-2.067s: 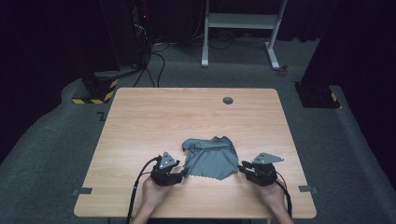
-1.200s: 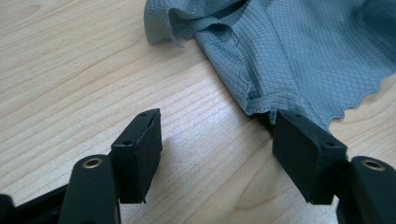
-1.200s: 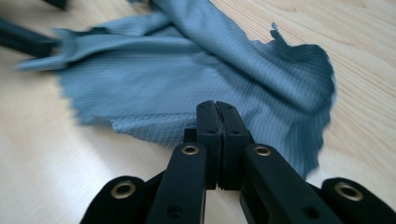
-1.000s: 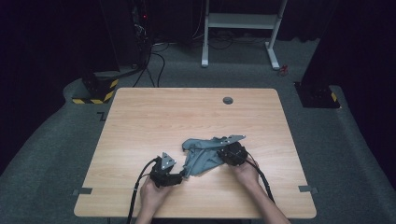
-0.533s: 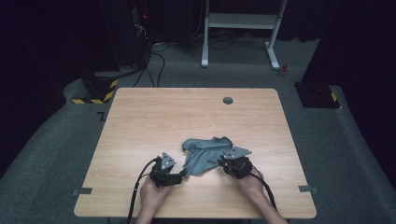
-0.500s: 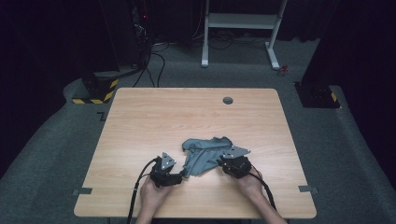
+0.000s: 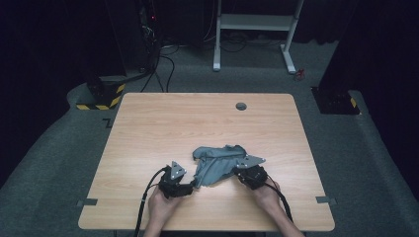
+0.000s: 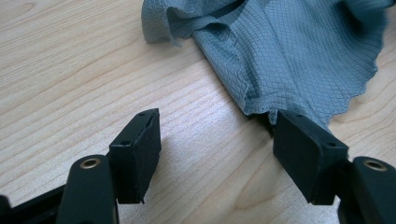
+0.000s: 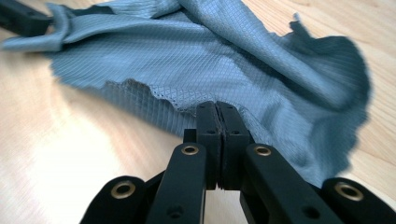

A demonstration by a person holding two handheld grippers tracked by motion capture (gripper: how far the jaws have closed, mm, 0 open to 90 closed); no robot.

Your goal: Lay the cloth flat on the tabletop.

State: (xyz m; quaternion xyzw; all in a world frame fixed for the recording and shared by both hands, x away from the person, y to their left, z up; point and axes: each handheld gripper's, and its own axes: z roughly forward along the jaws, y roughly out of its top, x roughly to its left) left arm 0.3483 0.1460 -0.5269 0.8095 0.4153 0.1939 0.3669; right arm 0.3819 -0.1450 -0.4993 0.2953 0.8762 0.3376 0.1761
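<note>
Right gripper view: grey-blue cloth point(image 9: 224, 60) lies crumpled on the tabletop point(image 9: 70, 154), its scalloped hem right at the jaw tips. Right gripper point(image 9: 217, 112) has just been closing and its jaws now stand together, hem apparently pinched between them; how much fabric is caught can't be told, tips hide it.

High view: cloth point(image 7: 217, 163) sits toward the near edge of the tabletop point(image 7: 197, 118), roughly mid-width, bunched up w/ folds at its far side. Left gripper point(image 7: 190, 186) rests at the cloth's near-left corner, right gripper point(image 7: 237, 173) at its near-right side.

Left gripper view: left gripper point(image 8: 215, 140) jaws stand wide, bare wood between them; one pad touches or just overlaps the cloth point(image 8: 289, 51) corner, nothing held.

Doing it well, as I judge: the step looks like taking both near corners to spread the cloth. Left should slide a bit toward the corner so fabric goes between the pads before closing, low to the wood, one layer only. Right should check its bite is deep enough, hem is thin & could slip.

Room: lots of bare wood beyond & to both sides; round grommet point(image 7: 241, 105) near the far edge, well apart. Near edge is close behind both hands, so pull outward/away, not back.
</note>
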